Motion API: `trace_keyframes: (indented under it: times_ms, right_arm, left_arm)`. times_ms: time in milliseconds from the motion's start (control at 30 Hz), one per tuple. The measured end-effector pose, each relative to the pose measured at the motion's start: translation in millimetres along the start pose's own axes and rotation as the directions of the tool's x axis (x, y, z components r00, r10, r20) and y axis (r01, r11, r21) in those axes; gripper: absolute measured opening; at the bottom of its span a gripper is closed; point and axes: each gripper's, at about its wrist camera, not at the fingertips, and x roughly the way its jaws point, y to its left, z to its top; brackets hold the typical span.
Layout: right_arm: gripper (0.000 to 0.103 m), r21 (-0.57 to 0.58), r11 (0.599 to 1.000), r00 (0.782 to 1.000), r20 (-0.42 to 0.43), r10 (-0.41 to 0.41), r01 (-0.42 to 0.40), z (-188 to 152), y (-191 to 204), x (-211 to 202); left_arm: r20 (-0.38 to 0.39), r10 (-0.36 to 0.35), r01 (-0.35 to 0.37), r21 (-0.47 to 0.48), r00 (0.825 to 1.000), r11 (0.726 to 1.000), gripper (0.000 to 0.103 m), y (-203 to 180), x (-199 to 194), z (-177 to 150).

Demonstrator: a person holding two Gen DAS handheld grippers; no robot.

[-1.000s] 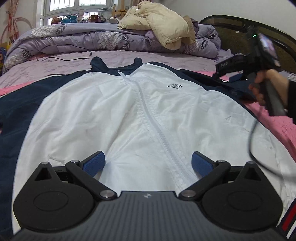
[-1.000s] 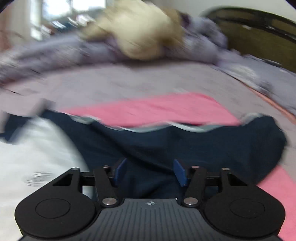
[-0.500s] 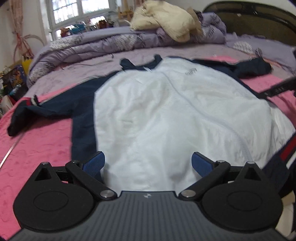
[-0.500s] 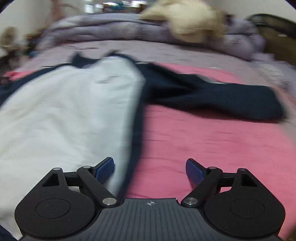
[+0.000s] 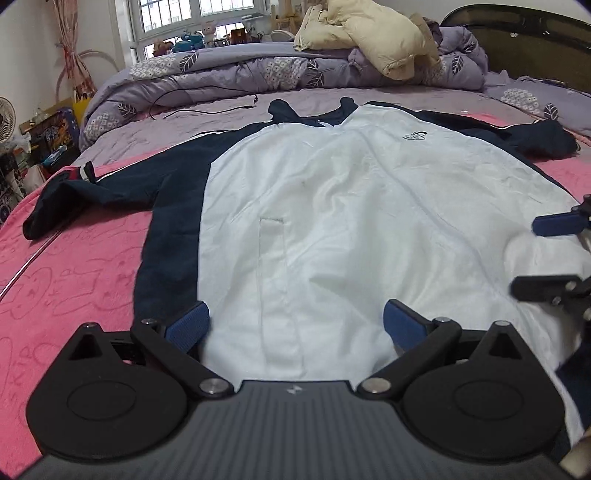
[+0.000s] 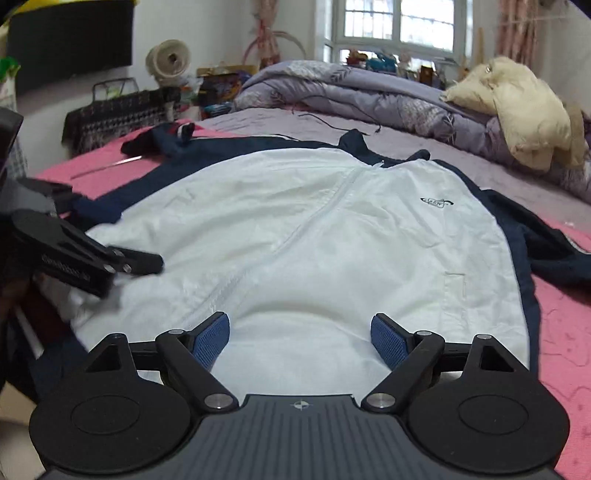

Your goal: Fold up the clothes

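Observation:
A white jacket with navy sleeves (image 5: 332,221) lies flat, front up, on the pink blanket (image 5: 66,280); it also shows in the right wrist view (image 6: 314,229). Its sleeves are spread out to both sides. My left gripper (image 5: 295,325) is open and empty over the hem at the jacket's left part. My right gripper (image 6: 301,339) is open and empty over the hem at the right part. Each gripper shows at the edge of the other's view: the right one (image 5: 554,254), the left one (image 6: 110,258).
A rolled purple duvet (image 5: 258,70) and a beige puffer jacket (image 5: 369,33) lie at the far side of the bed. A black cable (image 5: 207,107) lies on the purple sheet. Clutter and a fan (image 6: 168,59) stand beside the bed.
Both grippers have swung to the jacket's hem. The right gripper left the navy sleeve, opened wide and now faces the white front. The left view shifted left.

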Motion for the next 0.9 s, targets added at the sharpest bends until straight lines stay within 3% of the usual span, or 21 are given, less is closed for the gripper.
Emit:
trace_keyframes:
  times_ms: [233, 300, 467, 533, 600, 633, 700, 800, 900]
  right_arm:
    - [0.095, 0.06, 0.998, 0.987, -0.158, -0.019, 0.029, -23.9, -50.4, -44.4]
    - [0.093, 0.061, 0.997, 0.99, -0.135, -0.043, 0.052, -13.4, -53.6, -52.6]
    - [0.094, 0.072, 0.992, 0.994, -0.038, -0.1, 0.102, 21.0, -54.1, -56.0]
    - [0.094, 0.048, 0.988, 0.989, -0.017, -0.148, 0.149, 36.5, -47.5, -39.2]
    - [0.094, 0.049, 0.99, 0.991, 0.0, -0.135, 0.134, 50.3, -40.7, -21.2]
    - [0.094, 0.04, 0.993, 0.994, 0.0, -0.109, 0.108, 53.5, -34.4, -12.5]
    - [0.094, -0.003, 0.999, 0.999, -0.016, -0.039, 0.039, 53.3, -16.4, 3.7]
    - [0.093, -0.065, 0.996, 0.997, -0.046, 0.065, -0.067, 53.1, 10.8, 28.1]
    - [0.093, -0.123, 0.977, 0.983, -0.081, 0.165, -0.174, 52.9, 37.9, 52.4]
  left_arm:
    - [-0.008, -0.009, 0.009, -0.024, 1.0, 1.0, 0.103, 22.1, -22.7, -17.2]
    - [0.008, 0.003, -0.002, -0.025, 1.0, 1.0, 0.102, 27.0, -35.0, -16.9]
    - [0.144, 0.086, -0.092, 0.032, 0.986, 0.995, 0.103, 58.3, -64.3, 20.0]
    - [0.174, 0.193, -0.2, 0.026, 0.966, 0.979, 0.102, 83.7, -60.0, 47.3]
    - [0.197, 0.219, -0.215, -0.043, 0.956, 0.976, 0.102, 120.6, -52.8, 74.6]
    - [0.206, 0.228, -0.218, -0.072, 0.951, 0.973, 0.102, 139.2, -45.9, 87.9]
    - [0.204, 0.304, -0.293, -0.085, 0.931, 0.952, 0.102, 170.2, -22.1, 111.9]
    - [0.152, 0.436, -0.434, -0.048, 0.887, 0.899, 0.102, 207.5, 33.9, 137.7]
    - [0.069, 0.524, -0.525, -0.007, 0.849, 0.851, 0.102, 237.3, 97.7, 152.1]
